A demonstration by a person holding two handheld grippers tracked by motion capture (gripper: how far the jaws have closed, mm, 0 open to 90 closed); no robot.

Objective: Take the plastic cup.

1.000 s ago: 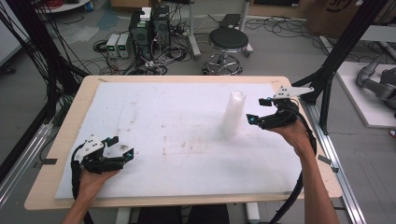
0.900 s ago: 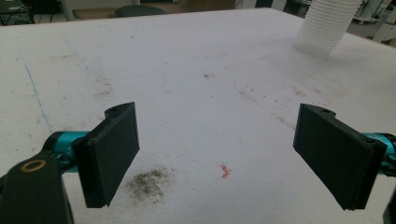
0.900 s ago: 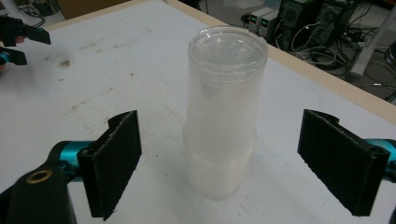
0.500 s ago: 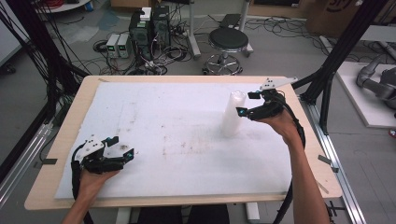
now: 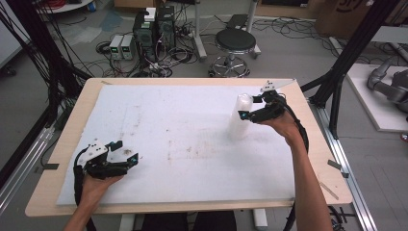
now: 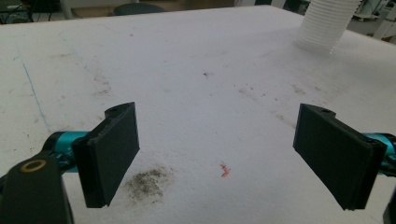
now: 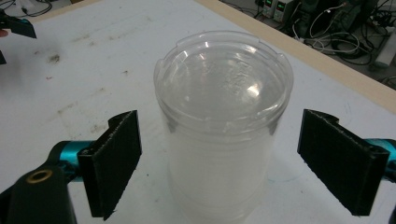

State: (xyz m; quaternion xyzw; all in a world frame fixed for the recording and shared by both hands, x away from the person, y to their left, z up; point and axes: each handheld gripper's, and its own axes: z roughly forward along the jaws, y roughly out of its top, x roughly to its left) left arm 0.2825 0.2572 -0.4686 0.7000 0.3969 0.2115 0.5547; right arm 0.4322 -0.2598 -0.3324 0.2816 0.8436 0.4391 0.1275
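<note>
While the right claw lines up on its target, the scene reads as follows.

Work in hand: approach to a stack of clear plastic cups [image 5: 239, 117], judged as a pre-grasp step.

Stack of clear plastic cups: upright on the white mat [image 5: 192, 144] toward the far right of the table [image 5: 57, 144]; open rims face up, as the right gripper view shows.

Right claw [image 5: 248, 114]: released, jaws spread wide either side of the stack near its top, not touching it. The spread likely leaves clearance so the rims are not knocked on the way in.

Left claw [image 5: 129, 158]: released, jaws wide apart with nothing between them, low over the near left of the mat, well apart from the stack. It appears parked clear of the working side.

Mat condition: smudged and stained; a dark patch [image 6: 147, 179] and a small orange fleck [image 6: 224, 170] lie between the left jaws.

Next move, as judged: close squarely; thin nested walls may flex or tip.
</note>
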